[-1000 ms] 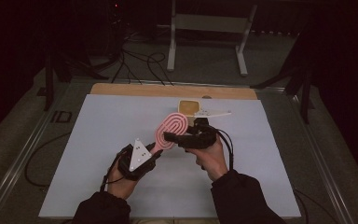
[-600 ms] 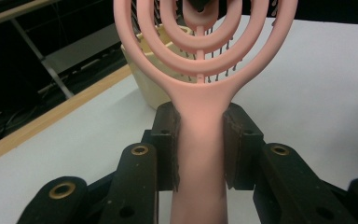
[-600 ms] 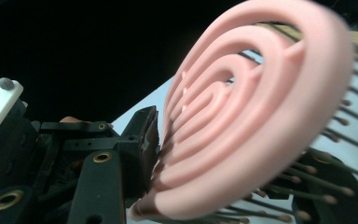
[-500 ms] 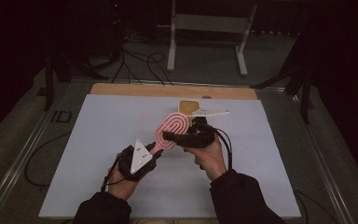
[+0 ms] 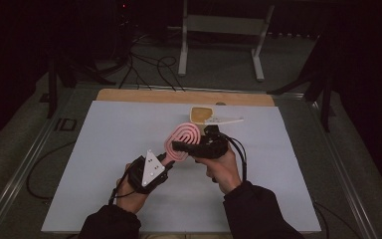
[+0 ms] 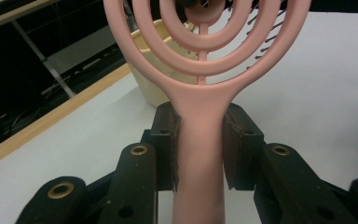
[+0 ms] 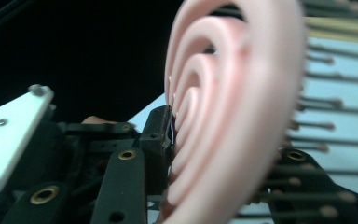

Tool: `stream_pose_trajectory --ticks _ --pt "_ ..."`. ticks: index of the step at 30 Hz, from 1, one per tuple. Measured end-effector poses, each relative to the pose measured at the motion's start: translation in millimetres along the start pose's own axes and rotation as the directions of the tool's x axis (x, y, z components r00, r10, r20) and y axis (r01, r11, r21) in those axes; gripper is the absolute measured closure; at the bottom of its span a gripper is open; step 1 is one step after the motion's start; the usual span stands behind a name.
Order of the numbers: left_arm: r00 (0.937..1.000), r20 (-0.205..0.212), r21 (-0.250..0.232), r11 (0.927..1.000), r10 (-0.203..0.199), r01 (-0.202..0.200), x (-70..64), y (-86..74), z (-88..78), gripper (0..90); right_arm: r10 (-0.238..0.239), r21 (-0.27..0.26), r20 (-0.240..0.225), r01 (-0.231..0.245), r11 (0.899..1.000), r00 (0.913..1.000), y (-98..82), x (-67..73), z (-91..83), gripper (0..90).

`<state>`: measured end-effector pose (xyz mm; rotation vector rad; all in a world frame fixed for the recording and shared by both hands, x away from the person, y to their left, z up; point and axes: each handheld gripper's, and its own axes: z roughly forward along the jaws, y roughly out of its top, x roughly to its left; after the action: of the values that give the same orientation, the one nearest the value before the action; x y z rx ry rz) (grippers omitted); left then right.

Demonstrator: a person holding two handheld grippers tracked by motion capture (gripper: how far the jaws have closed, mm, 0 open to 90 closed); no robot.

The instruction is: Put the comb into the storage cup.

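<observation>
The pink hairbrush (image 5: 181, 141) is held up off the white worktop (image 5: 99, 164), a little forward of its middle, caught between both tools. It is a vented paddle brush with an open head of nested arches and dark bristles tipped with small balls.

The left hand-held gripper (image 5: 166, 160) is clenched on the brush handle: in the left gripper view its two black pads sit flat against either side of the pink handle (image 6: 199, 158) just below where the head widens, with the head rising away from the camera. The grey three-cornered plate (image 5: 152, 165) on top of this gripper faces upward, and the person's left hand (image 5: 129, 191) wraps the body beneath it.

The right hand-held gripper (image 5: 179, 146) comes in from the right of the high view and lies across the brush head. Its jaws have just been closing, and they now grasp the head: in the right gripper view one pad (image 7: 161, 135) presses on the ringed back of the head (image 7: 228, 116), while the other jaw lies on the bristle side among the pins. The right hand (image 5: 221, 167) holds this gripper, with its cable looping off to the side.

Behind the brush, near the wooden far edge of the worktop, stands a small yellowish tub (image 5: 201, 114), with a pale flat piece (image 5: 226, 120) lying just beside it
</observation>
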<state>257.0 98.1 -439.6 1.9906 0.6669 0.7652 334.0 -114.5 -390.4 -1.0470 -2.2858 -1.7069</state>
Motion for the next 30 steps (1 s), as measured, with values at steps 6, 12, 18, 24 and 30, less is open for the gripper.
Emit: stream_pose_trajectory --ticks 6,12,18,24,30 --pt "0.9999 -0.009 -0.011 0.9998 -0.013 0.013 3.2 0.0 -2.3 69.3 -0.005 -0.009 -0.017 0.005 1.000 0.9998 0.6 4.4 0.5 63.3" --pt "0.9996 -0.012 -0.010 0.9996 -0.026 0.026 4.9 -0.6 -2.2 68.3 -0.021 -0.019 -0.011 0.021 1.000 0.9997 0.8 6.4 2.6 63.5" --pt "0.9986 0.008 -0.016 0.9985 -0.053 0.053 8.8 -0.2 -3.5 56.1 -0.025 -0.019 -0.008 0.024 1.000 0.9997 -0.5 5.5 4.2 63.5" --pt "0.9939 0.008 -0.031 0.9934 -0.110 0.110 11.4 -1.6 -5.4 22.6 -0.024 -0.031 -0.002 0.024 0.999 0.9997 -0.3 4.4 3.1 63.5" --pt "0.9829 -0.002 -0.076 0.9801 -0.184 0.183 22.8 -4.0 -17.2 2.8 -0.004 -0.041 -0.003 0.004 0.999 1.0000 0.0 2.4 4.2 63.5"
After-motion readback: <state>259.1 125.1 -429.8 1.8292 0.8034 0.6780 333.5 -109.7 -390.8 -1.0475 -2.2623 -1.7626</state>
